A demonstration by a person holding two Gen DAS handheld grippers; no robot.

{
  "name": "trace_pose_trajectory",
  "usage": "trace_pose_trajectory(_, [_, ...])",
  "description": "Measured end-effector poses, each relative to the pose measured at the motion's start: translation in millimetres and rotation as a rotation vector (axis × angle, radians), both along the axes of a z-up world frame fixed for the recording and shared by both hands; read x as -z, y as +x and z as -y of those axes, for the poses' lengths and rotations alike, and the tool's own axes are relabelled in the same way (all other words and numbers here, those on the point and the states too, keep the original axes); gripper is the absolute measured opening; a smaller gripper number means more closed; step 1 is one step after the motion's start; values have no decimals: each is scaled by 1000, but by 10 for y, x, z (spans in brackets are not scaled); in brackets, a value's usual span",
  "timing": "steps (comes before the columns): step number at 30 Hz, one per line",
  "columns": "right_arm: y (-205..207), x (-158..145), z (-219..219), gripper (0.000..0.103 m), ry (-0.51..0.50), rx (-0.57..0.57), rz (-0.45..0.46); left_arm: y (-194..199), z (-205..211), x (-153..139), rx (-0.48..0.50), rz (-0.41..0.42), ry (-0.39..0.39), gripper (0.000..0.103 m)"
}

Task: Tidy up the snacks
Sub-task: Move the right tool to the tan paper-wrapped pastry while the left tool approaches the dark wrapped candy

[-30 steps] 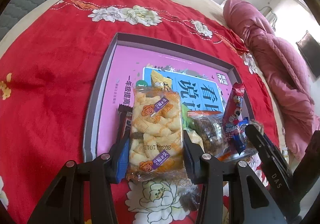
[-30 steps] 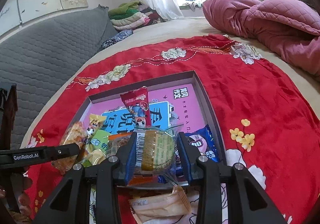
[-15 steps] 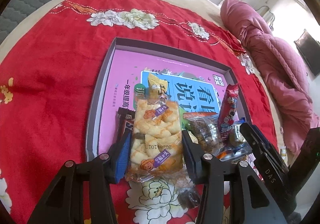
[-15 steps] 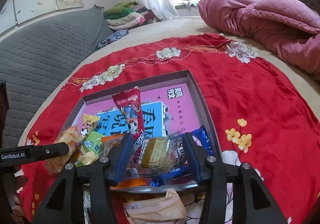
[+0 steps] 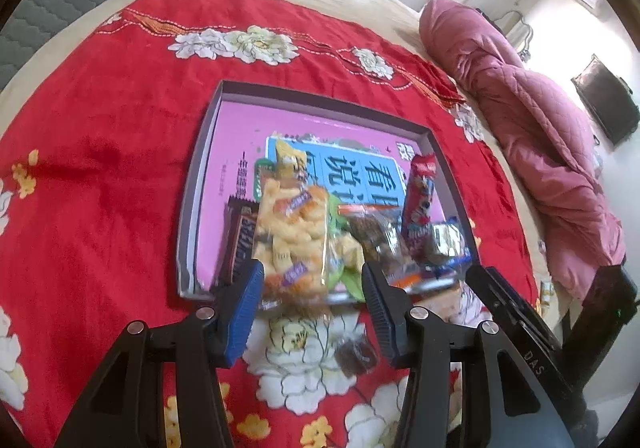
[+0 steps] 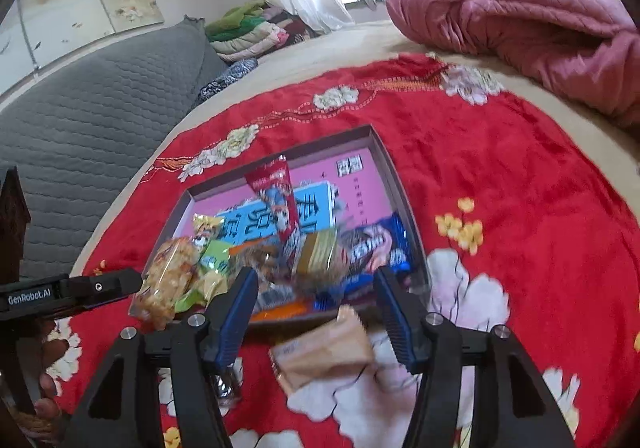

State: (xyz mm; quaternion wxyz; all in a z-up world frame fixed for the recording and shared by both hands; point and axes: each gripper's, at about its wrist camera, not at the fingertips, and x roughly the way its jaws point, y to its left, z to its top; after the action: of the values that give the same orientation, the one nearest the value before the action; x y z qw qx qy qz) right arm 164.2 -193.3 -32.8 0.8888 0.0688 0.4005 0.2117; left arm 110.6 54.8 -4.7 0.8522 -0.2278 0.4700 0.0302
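A shallow grey box with a pink bottom (image 5: 236, 127) lies on the red flowered cloth and holds several snack packs at its near end. A clear bag of yellow puffed crackers (image 5: 292, 236) lies across the box's near rim, just in front of my left gripper (image 5: 312, 284), which is open and apart from it. My right gripper (image 6: 314, 290) is open and empty. A clear-wrapped yellow cake (image 6: 320, 256) lies in the box ahead of it. A tan packet (image 6: 324, 352) lies on the cloth between the right fingers, outside the box.
A small dark wrapped sweet (image 5: 356, 352) lies on the cloth near the left gripper. A red stick pack (image 6: 276, 199) and a blue pack (image 6: 384, 252) lie in the box. A pink quilt (image 6: 520, 23) is at the far right, a grey padded headboard (image 6: 100, 95) at the left.
Both grippers opened and drew back. The left let go of the cracker bag, which now lies over the box rim. The right let go of the yellow cake, now in the box.
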Motion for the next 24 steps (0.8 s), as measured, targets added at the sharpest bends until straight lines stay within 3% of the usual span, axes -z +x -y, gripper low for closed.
trace_pose_trajectory(11, [-189, 159, 99, 61, 26, 35, -149, -242, 293, 281, 86, -86, -101, 53])
trace_pose_trajectory(24, [-50, 449, 187, 60, 142, 62, -292, -198, 462, 640, 61, -173, -152, 53])
